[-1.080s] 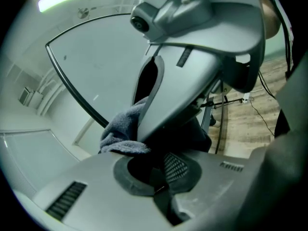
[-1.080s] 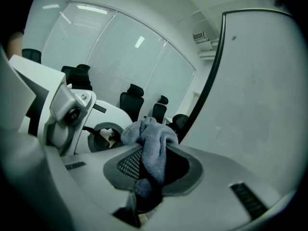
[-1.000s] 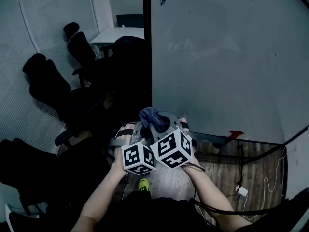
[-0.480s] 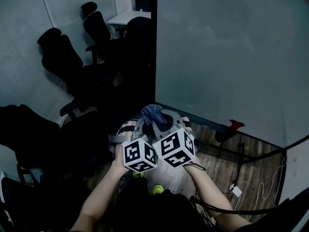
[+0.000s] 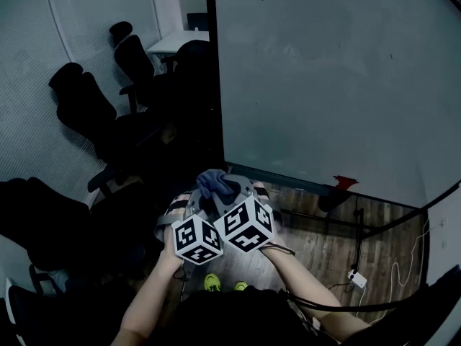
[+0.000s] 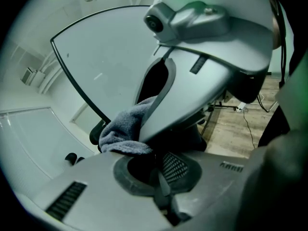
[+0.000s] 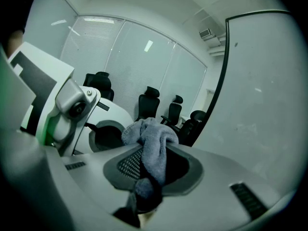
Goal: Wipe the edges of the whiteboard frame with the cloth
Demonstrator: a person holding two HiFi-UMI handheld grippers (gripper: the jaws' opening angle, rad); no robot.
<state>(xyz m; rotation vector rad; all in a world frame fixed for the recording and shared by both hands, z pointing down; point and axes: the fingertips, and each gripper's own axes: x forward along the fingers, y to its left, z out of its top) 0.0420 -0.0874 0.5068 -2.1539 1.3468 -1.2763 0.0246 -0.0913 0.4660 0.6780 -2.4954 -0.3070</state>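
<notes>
Approach step, no wiping yet: right gripper (image 7: 149, 179) jaws clamp the cloth (image 7: 153, 141), left gripper (image 6: 161, 177) jaws together and empty; next, press the cloth against the whiteboard frame (image 5: 213, 85).

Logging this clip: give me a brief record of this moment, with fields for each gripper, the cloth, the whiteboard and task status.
left gripper: jaws together, nothing between them
right gripper: jaws shut on the cloth
cloth: grey-blue, bunched, sticking out past the right jaws
whiteboard: upright ahead, dark frame along its left edge
status: cloth held apart from the frame, wiping not yet begun
surroundings: black office chairs at left, wood floor below the board
</notes>
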